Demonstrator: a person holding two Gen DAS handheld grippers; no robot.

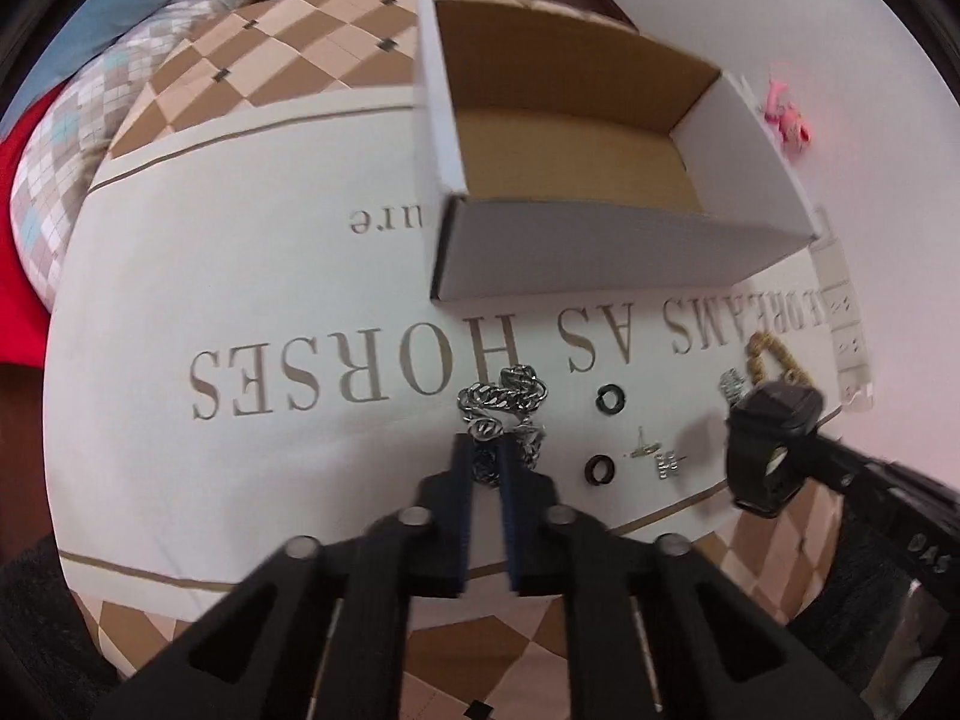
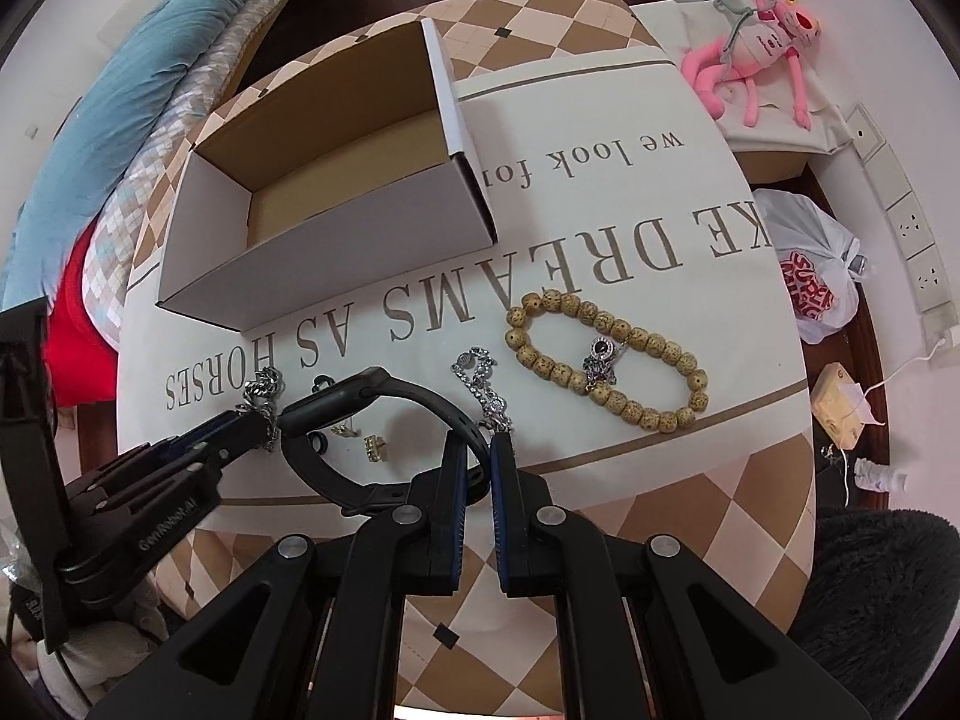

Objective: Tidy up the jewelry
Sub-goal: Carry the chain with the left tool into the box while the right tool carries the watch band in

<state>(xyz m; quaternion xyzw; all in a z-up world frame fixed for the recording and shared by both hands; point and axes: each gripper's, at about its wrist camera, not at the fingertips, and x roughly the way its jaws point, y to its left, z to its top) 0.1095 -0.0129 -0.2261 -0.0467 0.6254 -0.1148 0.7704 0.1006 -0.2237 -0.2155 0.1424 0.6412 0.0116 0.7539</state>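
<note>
Left gripper (image 1: pixel 485 450) points down at the white printed tablecloth (image 1: pixel 270 276), jaws pinched on the chunky silver link chain (image 1: pixel 501 405) that lies bunched on the cloth. No earlier view to compare.

Right gripper (image 2: pixel 477 456) is clamped on the strap of the black smartwatch (image 2: pixel 360 396), whose case is off the cloth, just right of the chain.

Open white cardboard box with brown inside (image 2: pixel 336 192) sits beyond them, apart, nothing visible inside.

Two small dark rings (image 1: pixel 611 401), a gold earring stud (image 1: pixel 645 449) and a small silver clip (image 1: pixel 666 463) lie between the grippers.

Wooden bead bracelet (image 2: pixel 606 360) with a silver charm piece (image 2: pixel 600 360) on it lies to the right; rhinestone silver chain (image 2: pixel 486 384) lies just beside the right gripper's tips.

Pink plush toy (image 2: pixel 762 42) at the far corner.
</note>
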